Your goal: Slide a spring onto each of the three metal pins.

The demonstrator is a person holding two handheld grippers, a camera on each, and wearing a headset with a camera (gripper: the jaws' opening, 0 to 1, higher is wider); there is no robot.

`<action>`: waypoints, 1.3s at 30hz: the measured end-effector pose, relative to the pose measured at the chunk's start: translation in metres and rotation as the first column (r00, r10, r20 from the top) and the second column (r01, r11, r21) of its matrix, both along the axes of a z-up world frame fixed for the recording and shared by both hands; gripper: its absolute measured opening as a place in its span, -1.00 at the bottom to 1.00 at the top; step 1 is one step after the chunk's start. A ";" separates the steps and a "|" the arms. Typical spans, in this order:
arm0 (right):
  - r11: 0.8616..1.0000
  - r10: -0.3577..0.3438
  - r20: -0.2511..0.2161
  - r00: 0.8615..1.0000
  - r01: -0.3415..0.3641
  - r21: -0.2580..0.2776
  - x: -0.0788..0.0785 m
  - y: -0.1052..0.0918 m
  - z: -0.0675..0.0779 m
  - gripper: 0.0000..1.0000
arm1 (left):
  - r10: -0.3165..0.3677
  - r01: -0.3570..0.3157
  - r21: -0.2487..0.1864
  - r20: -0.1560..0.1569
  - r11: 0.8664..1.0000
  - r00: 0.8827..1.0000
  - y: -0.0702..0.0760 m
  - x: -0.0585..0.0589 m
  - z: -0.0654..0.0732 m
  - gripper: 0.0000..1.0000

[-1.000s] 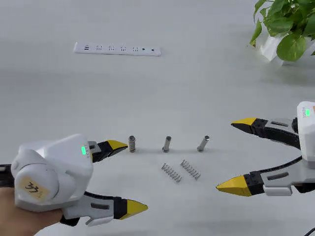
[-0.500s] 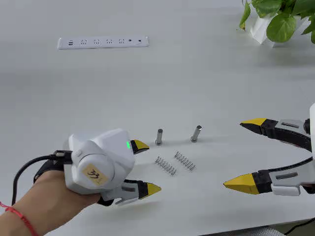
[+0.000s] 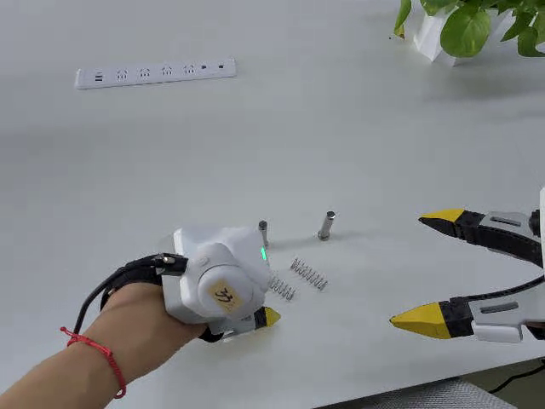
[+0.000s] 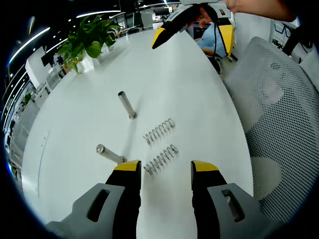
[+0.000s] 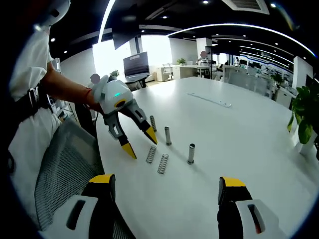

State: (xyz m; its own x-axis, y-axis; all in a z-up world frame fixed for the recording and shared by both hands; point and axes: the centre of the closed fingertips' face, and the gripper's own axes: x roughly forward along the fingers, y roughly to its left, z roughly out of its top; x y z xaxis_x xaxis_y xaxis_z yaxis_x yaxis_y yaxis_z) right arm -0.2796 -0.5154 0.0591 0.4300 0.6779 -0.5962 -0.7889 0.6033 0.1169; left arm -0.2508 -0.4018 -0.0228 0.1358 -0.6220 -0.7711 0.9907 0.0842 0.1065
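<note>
One-third done, by my reading: the sprung pin (image 5: 153,123) already wears its coil, while the middle pin (image 5: 168,135) and end pin (image 5: 191,153) stand bare on the bench (image 3: 255,128). The near spring (image 4: 160,159) and second spring (image 4: 159,131) lie loose just beside them. Left tongs (image 4: 167,169) apart, tips flanking one end of the near spring, not clamped on it; right tongs (image 5: 167,181) wide apart, empty, well off to the side.
</note>
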 end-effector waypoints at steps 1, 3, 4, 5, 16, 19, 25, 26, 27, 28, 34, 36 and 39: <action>1.000 -0.005 0.000 1.000 0.005 0.003 0.000 0.000 0.000 0.69 | -0.001 0.001 0.005 -0.001 1.000 1.000 0.000 0.000 -0.001 -0.28; 1.000 -0.012 -0.001 1.000 0.012 0.005 -0.001 -0.001 0.000 0.68 | 0.005 -0.005 0.014 -0.010 1.000 1.000 0.000 0.002 -0.004 -0.30; 1.000 -0.014 -0.002 1.000 0.014 0.005 -0.001 -0.001 -0.001 0.68 | 0.010 -0.010 0.019 -0.019 1.000 1.000 0.001 0.002 -0.005 -0.30; 1.000 -0.018 -0.001 1.000 0.018 0.007 -0.001 -0.002 -0.001 0.67 | 0.015 -0.014 0.026 -0.024 1.000 1.000 0.001 0.002 -0.007 -0.31; 0.999 -0.037 0.005 0.999 0.037 0.020 -0.001 -0.003 -0.001 0.66 | 0.040 -0.037 0.050 -0.055 0.998 0.998 0.009 -0.005 -0.015 -0.42; 0.999 -0.040 0.003 0.999 0.040 0.018 -0.002 -0.005 -0.002 0.65 | 0.053 -0.051 0.046 -0.060 0.998 0.997 0.014 -0.008 -0.015 -0.45; 0.999 -0.041 0.004 0.999 0.041 0.015 -0.002 -0.007 -0.002 0.63 | 0.076 -0.073 0.043 -0.073 0.996 0.994 0.018 -0.011 -0.015 -0.54; 0.999 -0.041 0.004 0.999 0.041 0.015 -0.002 -0.007 -0.002 0.63 | 0.075 -0.072 0.043 -0.074 0.996 0.994 0.018 -0.012 -0.015 -0.57; 0.999 -0.042 0.001 0.999 0.042 0.013 -0.003 -0.007 -0.003 0.62 | 0.074 -0.071 0.044 -0.076 0.997 0.994 0.018 -0.013 -0.016 -0.60; 0.999 -0.042 0.000 0.999 0.042 0.013 -0.003 -0.008 -0.003 0.62 | 0.075 -0.072 0.044 -0.077 0.996 0.994 0.018 -0.014 -0.015 -0.62; 0.999 -0.046 0.003 0.999 0.046 0.017 -0.003 -0.007 -0.002 0.61 | 0.097 -0.094 0.035 -0.093 0.995 0.991 0.018 -0.015 -0.016 -0.67; 0.999 -0.045 0.004 0.999 0.045 0.017 -0.003 -0.006 -0.003 0.61 | 0.105 -0.102 0.037 -0.096 0.994 0.990 0.018 -0.014 -0.016 -0.69; 0.999 -0.045 0.002 0.999 0.045 0.015 -0.003 -0.006 -0.003 0.60 | 0.121 -0.117 0.041 -0.097 0.992 0.988 0.019 -0.012 -0.016 -0.75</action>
State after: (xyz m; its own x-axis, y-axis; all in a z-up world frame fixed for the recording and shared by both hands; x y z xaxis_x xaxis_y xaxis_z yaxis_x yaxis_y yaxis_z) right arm -0.2827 -0.5212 0.0556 0.4615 0.6668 -0.5852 -0.7612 0.6364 0.1248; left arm -0.2626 -0.3827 -0.0392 0.1292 -0.5787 -0.8052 0.9797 0.2000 0.0135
